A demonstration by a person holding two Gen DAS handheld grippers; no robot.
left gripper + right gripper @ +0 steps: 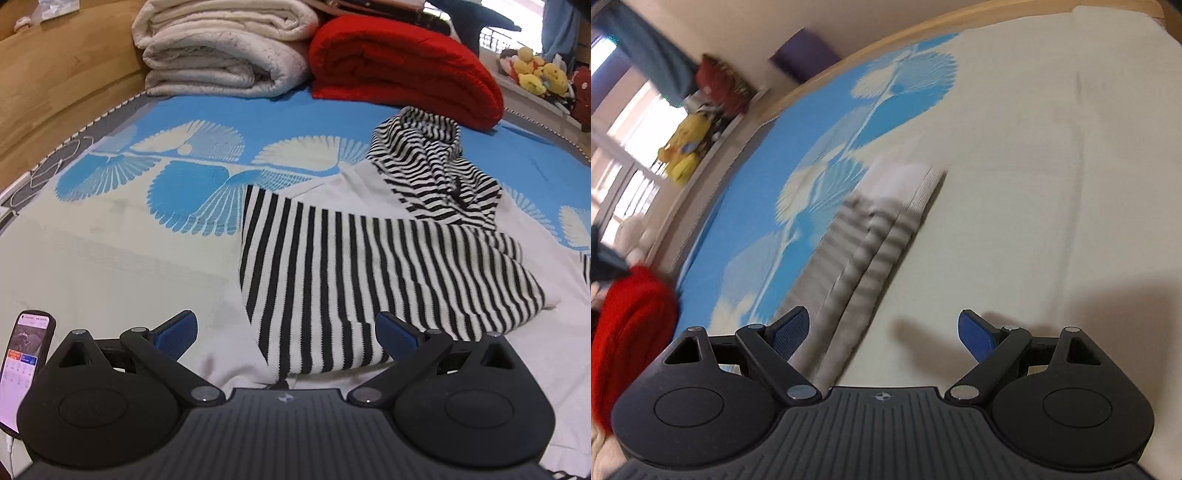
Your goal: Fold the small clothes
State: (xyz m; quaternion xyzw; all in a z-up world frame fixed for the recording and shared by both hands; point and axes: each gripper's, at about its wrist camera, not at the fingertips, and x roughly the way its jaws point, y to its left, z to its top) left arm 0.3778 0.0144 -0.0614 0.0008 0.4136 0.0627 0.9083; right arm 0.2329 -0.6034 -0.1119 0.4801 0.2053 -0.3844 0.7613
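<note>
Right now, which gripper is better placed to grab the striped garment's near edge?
Left. The left gripper is open, with the black-and-white striped knit garment lying between its fingers. The right gripper, also open, sits beside the garment over bare bedspread.

A bedroom in a home. The work goes on atop a bed (110,258) spread with a blue-and-cream cover printed with fan-shaped leaves, set against a wooden bed frame (55,92). Folded bedding is stacked at its far end: a cream blanket (221,48) and a red blanket (402,70). Yellow plush toys (535,72) crowd a ledge beside a window (624,147) hung with a blue curtain (653,48). A phone (26,365) lies on the bed.
</note>
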